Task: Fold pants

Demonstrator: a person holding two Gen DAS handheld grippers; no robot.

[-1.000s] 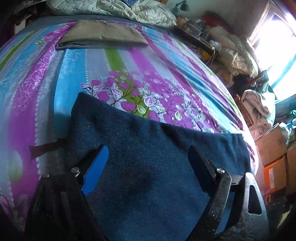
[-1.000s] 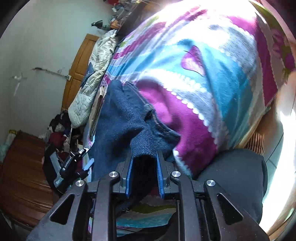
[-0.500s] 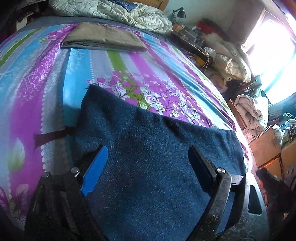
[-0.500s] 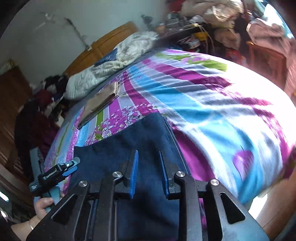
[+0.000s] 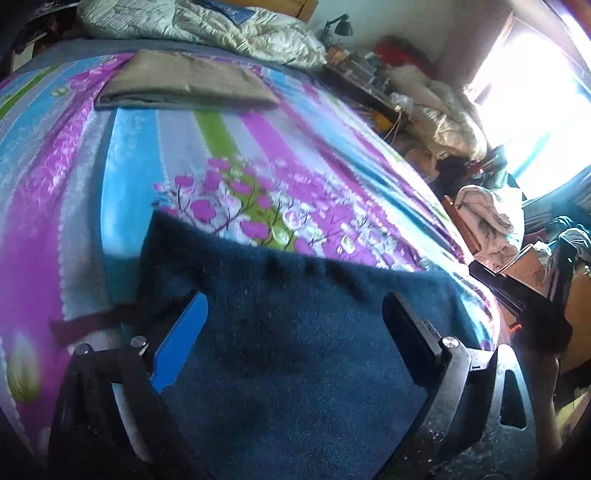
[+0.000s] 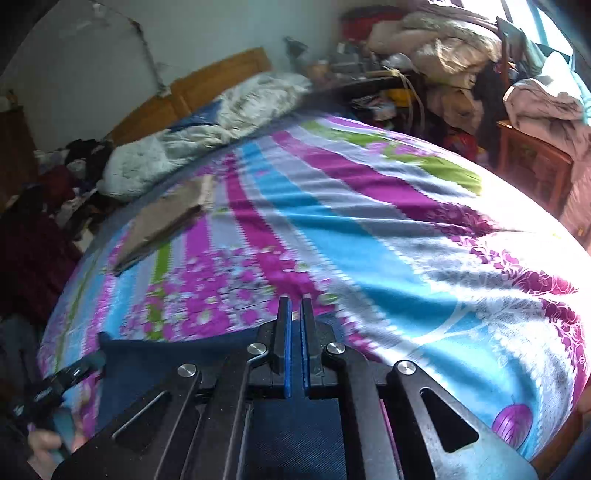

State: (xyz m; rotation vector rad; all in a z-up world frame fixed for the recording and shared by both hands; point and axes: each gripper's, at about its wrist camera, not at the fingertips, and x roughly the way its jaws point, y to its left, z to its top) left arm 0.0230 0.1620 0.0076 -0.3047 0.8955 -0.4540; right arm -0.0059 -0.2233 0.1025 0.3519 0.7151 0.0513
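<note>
Dark blue pants (image 5: 295,354) lie folded flat on the near part of the bed, filling the 6 o'clock half of the left wrist view, straight far edge running from 9 toward 3 o'clock. Left gripper (image 5: 291,314) sits over the pants, jaws spread wide, nothing between them. Right gripper (image 6: 294,321): jaws drawn to a narrow slit, nothing gripped; pants (image 6: 155,362) show at 7 o'clock below it. Striped floral bedsheet (image 5: 229,147) under the pants. Folded tan cloth (image 5: 184,81) at 11 o'clock, well apart from the pants. Rumpled pale quilt (image 5: 221,26) at 12 o'clock by the headboard. Clutter and bright window (image 5: 535,92) at 2 o'clock.
</note>
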